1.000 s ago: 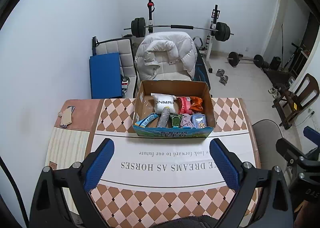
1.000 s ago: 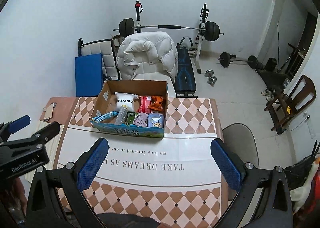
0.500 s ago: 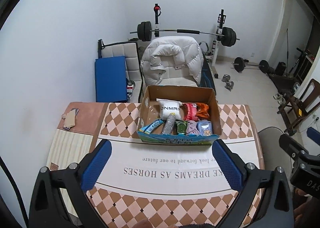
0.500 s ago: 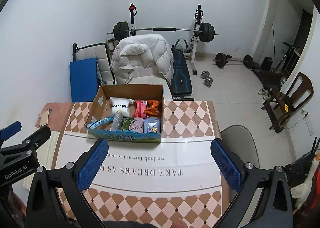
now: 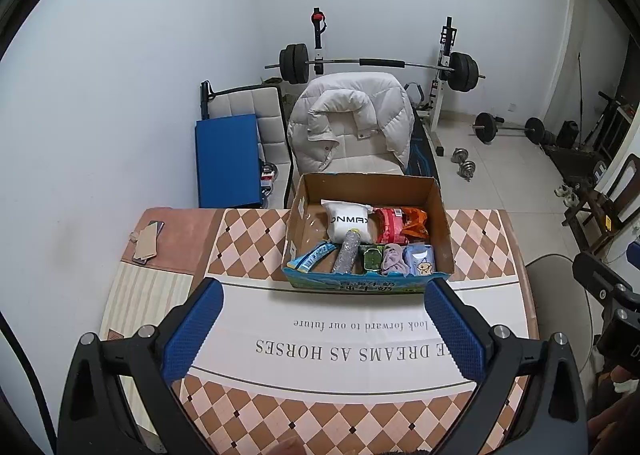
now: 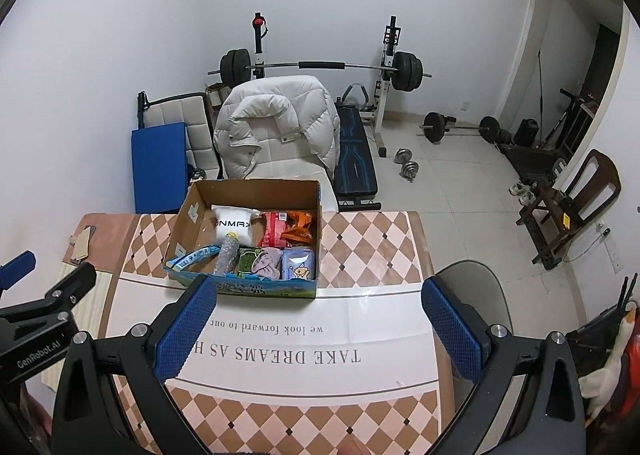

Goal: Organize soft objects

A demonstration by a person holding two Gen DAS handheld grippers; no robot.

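Note:
An open cardboard box (image 5: 434,195) (image 6: 256,189) stands at the far middle of the table. It holds a white pouch (image 5: 347,220), a red packet (image 5: 390,224), an orange packet (image 5: 416,221), a grey bottle (image 5: 347,251), a blue wrapper (image 5: 314,256), a green pack (image 5: 371,258), a pink cloth (image 5: 392,258) (image 6: 267,262) and a pale blue pack (image 5: 421,260). My left gripper (image 5: 324,323) is open and empty, above the near table. My right gripper (image 6: 318,325) is open and empty, to its right.
The checked tablecloth (image 5: 256,239) has a white printed band. A phone and card (image 5: 146,241) lie at the far left. Beyond the table stand a chair with a white jacket (image 5: 352,123), a blue mat (image 5: 226,161) and a barbell rack (image 5: 380,63). A grey seat (image 6: 476,295) is at the right.
Both grippers have drawn back and risen a little; the box looks slightly farther and lower in both views. Nothing on the table has moved.

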